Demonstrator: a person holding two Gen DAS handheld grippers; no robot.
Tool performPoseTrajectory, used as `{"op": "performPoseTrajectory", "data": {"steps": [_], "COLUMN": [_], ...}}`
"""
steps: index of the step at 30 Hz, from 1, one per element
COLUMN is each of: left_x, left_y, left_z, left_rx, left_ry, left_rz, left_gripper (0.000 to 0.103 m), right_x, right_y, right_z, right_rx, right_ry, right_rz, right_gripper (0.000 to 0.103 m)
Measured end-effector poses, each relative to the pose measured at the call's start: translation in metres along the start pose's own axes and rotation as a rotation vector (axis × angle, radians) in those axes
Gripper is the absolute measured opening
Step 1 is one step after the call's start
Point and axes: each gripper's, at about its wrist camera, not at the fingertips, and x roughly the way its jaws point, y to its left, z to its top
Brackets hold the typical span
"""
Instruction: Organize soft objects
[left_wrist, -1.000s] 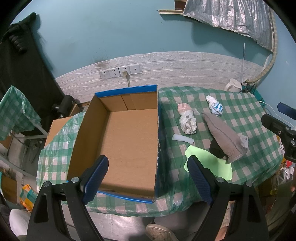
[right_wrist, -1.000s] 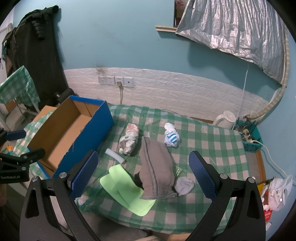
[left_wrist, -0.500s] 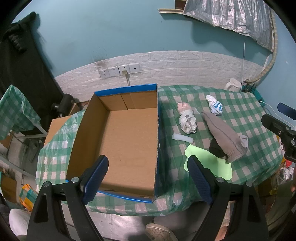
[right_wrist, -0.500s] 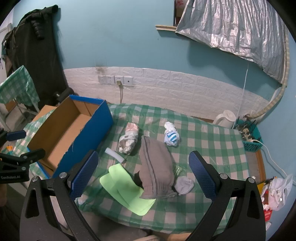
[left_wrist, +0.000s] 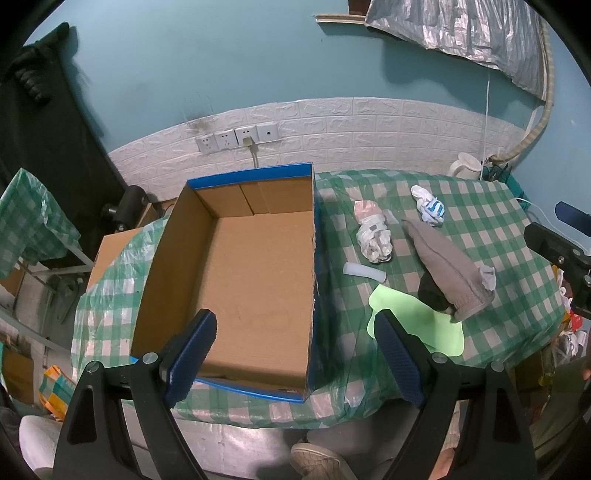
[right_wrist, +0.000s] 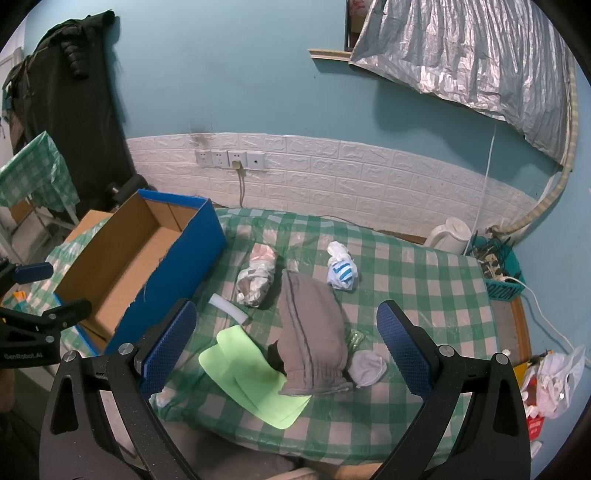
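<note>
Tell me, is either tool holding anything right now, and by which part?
Nothing is held. The left tool hangs open above the empty cardboard box, and the right tool hangs open above the gray garment on the table.

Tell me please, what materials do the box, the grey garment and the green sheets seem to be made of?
Box: corrugated cardboard, matte brown inside, blue outside, with a frayed edge. Grey garment: soft knitted fabric, apparently ribbed at the cuff. Green sheets: thin, smooth and flat, probably foam or plastic; I cannot tell which.
</note>
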Motion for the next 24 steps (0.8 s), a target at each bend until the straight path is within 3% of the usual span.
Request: {"op": "performPoseTrajectory", "data": {"steps": [24], "left_x": [0.0002], "left_y": [0.0002], "left_z": [0.0026], "left_rx": [0.001], "left_ry": [0.006], "left_rz": [-0.005], "left_gripper": [0.088], "right_x": [0.0005], "right_y": [0.0000], "right_z": [0.0004], "right_rx": [0.001], "right_ry": [0.005], "right_rz": [0.001], "right_gripper": [0.098]}}
